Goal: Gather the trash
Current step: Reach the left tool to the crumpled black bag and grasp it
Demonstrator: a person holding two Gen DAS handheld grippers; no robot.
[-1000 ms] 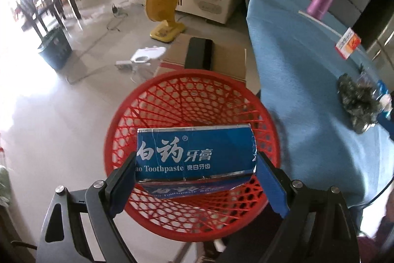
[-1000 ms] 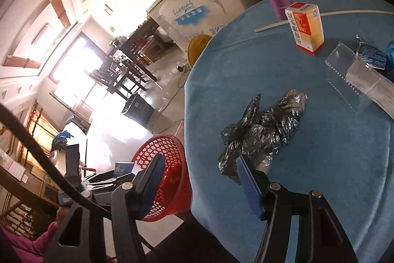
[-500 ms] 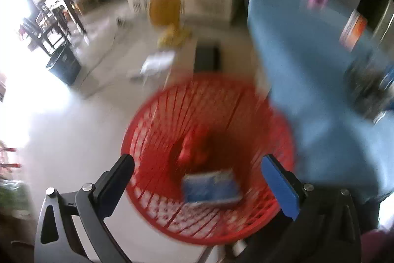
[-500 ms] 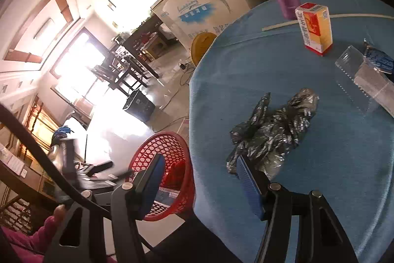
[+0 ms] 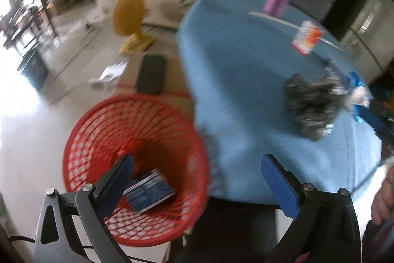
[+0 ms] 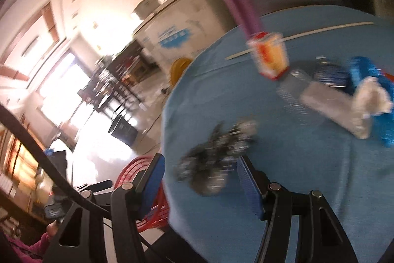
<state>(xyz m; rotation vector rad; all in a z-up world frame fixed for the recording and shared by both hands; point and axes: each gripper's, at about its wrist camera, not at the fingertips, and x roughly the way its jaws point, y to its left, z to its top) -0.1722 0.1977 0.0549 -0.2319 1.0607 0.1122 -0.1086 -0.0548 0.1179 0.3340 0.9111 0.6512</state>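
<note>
we see a red plastic lattice basket (image 5: 81,130), blue matt cloth tablecloth (image 5: 234,70), crinkled glossy black bag (image 5: 310,105).

Both fisheye views are smeared by motion blur, softening the crumpled black bag (image 6: 216,159) and the orange carton (image 5: 306,37). Daylight floods from the windows (image 6: 61,80) at left, blowing the floor (image 5: 22,115) to white glare. Edges curve into dark vignette.

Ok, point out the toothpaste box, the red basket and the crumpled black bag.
toothpaste box (image 5: 150,191): left wrist view, on its blue printed face, lying inside the basket.
red basket (image 5: 81,130): left wrist view, on the left rim.
crumpled black bag (image 6: 216,157): right wrist view, on the middle of the crumple, on the blue tablecloth.
</note>
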